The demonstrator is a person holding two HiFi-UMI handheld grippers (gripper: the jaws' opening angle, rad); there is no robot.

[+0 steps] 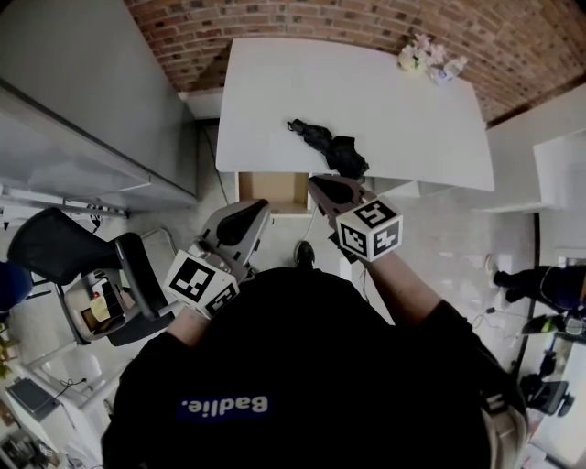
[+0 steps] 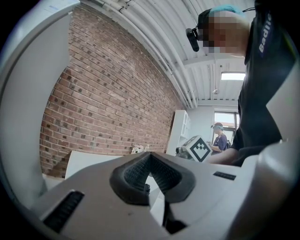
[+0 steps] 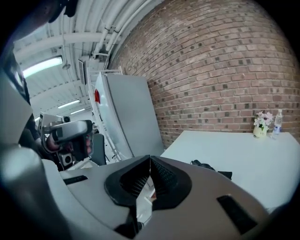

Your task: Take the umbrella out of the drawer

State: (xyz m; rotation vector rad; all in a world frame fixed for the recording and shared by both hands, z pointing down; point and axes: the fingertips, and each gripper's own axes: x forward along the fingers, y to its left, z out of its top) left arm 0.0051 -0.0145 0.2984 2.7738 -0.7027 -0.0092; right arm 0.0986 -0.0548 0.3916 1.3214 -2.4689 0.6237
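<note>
The black folded umbrella point(image 1: 325, 147) lies on the white table point(image 1: 403, 101), near its front edge; the right gripper view shows the umbrella point(image 3: 211, 168) just past the jaws. Below the table edge an open drawer point(image 1: 273, 190) shows a bare wooden inside. My right gripper point(image 1: 319, 182) hangs just in front of the umbrella, shut with nothing between its pads point(image 3: 157, 176). My left gripper point(image 1: 259, 209) is held in front of the drawer, also shut and empty, its pads point(image 2: 140, 173) meeting at the tip.
A small flower vase and a bottle point(image 1: 426, 57) stand at the table's far right corner by the brick wall point(image 1: 302, 23). A grey cabinet point(image 1: 82, 101) is on the left, an office chair point(image 1: 64, 243) beside it. Another person point(image 1: 540, 286) is at the right edge.
</note>
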